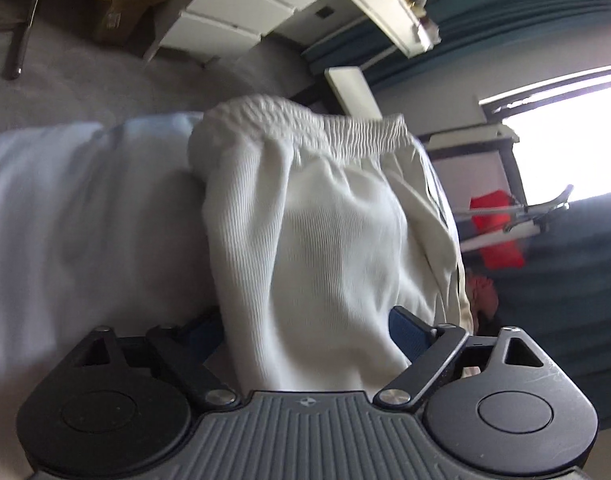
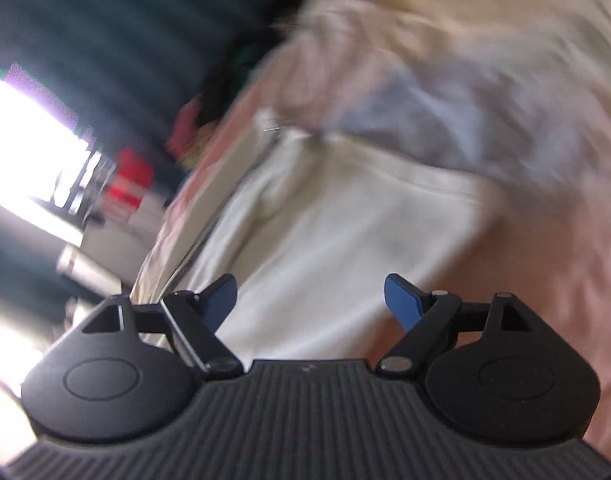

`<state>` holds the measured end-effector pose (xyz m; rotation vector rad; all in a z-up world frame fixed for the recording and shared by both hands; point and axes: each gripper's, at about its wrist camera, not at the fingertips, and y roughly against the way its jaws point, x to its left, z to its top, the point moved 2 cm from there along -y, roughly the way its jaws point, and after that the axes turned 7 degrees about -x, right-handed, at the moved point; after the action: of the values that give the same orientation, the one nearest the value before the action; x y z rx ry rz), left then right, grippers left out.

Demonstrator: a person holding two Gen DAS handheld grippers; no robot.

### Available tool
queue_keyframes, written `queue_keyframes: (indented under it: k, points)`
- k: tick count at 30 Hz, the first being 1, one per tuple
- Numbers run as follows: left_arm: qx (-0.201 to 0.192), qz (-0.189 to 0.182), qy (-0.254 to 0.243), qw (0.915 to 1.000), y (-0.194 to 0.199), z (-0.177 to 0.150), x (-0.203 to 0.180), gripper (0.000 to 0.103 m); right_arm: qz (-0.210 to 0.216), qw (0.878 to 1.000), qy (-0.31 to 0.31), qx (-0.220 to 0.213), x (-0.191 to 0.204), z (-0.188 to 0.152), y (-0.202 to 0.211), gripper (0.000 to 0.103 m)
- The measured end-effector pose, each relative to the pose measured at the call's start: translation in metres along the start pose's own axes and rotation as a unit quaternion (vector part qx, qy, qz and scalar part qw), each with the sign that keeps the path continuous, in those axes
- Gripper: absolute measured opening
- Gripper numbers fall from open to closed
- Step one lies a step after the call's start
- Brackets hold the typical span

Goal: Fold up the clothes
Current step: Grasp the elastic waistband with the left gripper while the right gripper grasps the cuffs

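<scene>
On my left wrist view, the left gripper (image 1: 309,332) has a bunch of white ribbed knit between its blue pads (image 1: 405,336); I read it as clamped on the white garment (image 1: 317,240). The cloth rises from the fingers, its gathered elastic waistband (image 1: 345,136) at the top, soft folds below. To its left lies pale blue bedding (image 1: 85,200), smooth and blurred.

On my right wrist view, the right gripper (image 2: 311,304) stands spread wide, nothing between its blue pads (image 2: 403,304). Just ahead of it the same white garment (image 2: 333,232) lies flat on a pinkish sheet (image 2: 545,280), with a crumpled grey-white cloth (image 2: 445,120) beyond, all motion-blurred.
</scene>
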<state>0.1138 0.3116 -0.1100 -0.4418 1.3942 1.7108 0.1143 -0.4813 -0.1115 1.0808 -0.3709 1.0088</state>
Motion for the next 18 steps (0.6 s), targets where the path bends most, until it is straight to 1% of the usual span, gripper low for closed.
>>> queue_keyframes:
  k: [1,2,4,5,7,8,9,10,12,13,14,15,16,17,18]
  points:
    - [-0.006,-0.004,0.002,1.0000,-0.001,0.002,0.001,0.062,-0.012,1.000,-0.006,0.000,-0.007,0.002,-0.006,0.083]
    - [-0.013,-0.009,0.004,0.9999,-0.001,0.005,0.002,0.058,-0.029,1.000,0.001,-0.001,-0.010,0.004,-0.013,0.082]
    - [-0.025,-0.017,0.008,0.9995,-0.002,0.010,0.004,0.044,-0.071,0.997,0.032,0.004,-0.008,0.001,-0.030,0.083]
    - [-0.032,-0.022,0.010,0.9992,-0.003,0.012,0.004,0.041,-0.082,0.996,0.032,0.014,-0.009,-0.002,-0.040,0.083]
    - [-0.045,-0.030,0.014,0.9985,-0.004,0.017,0.006,0.027,-0.096,0.995,0.003,0.029,-0.017,-0.006,-0.054,0.082]
    - [-0.051,-0.035,0.016,0.9980,-0.004,0.019,0.007,0.023,-0.100,0.995,-0.014,0.025,-0.020,-0.008,-0.055,0.082]
    - [-0.059,-0.037,0.012,0.9975,-0.004,0.020,0.005,0.015,-0.101,0.994,-0.031,0.015,-0.022,-0.009,-0.054,0.082]
    - [-0.068,-0.039,0.006,0.9969,-0.002,0.020,0.001,0.011,-0.102,0.994,-0.049,0.004,-0.025,-0.009,-0.052,0.080]
    - [-0.086,-0.043,-0.006,0.9954,0.001,0.019,-0.008,0.009,-0.106,0.990,-0.091,-0.023,-0.032,-0.010,-0.041,0.079]
    - [-0.095,-0.045,-0.012,0.9944,0.002,0.019,-0.012,0.008,-0.102,0.987,-0.118,-0.036,-0.038,-0.011,-0.035,0.079]
    - [-0.104,-0.046,-0.018,0.9934,0.003,0.019,-0.016,0.008,-0.093,0.984,-0.146,-0.039,-0.043,-0.013,-0.029,0.079]
    - [-0.115,-0.048,-0.024,0.9919,0.007,0.019,-0.020,0.007,-0.082,0.981,-0.173,-0.035,-0.048,-0.015,-0.025,0.080]
    - [-0.128,-0.042,-0.040,0.9901,0.008,0.020,-0.026,0.007,-0.071,0.978,-0.195,-0.026,-0.052,-0.019,-0.021,0.082]
    - [-0.141,-0.031,-0.060,0.9877,0.009,0.022,-0.033,0.007,-0.057,0.975,-0.213,-0.011,-0.055,-0.024,-0.019,0.082]
    - [-0.147,-0.026,-0.068,0.9864,0.008,0.022,-0.039,0.007,-0.044,0.974,-0.222,0.007,-0.056,-0.029,-0.019,0.082]
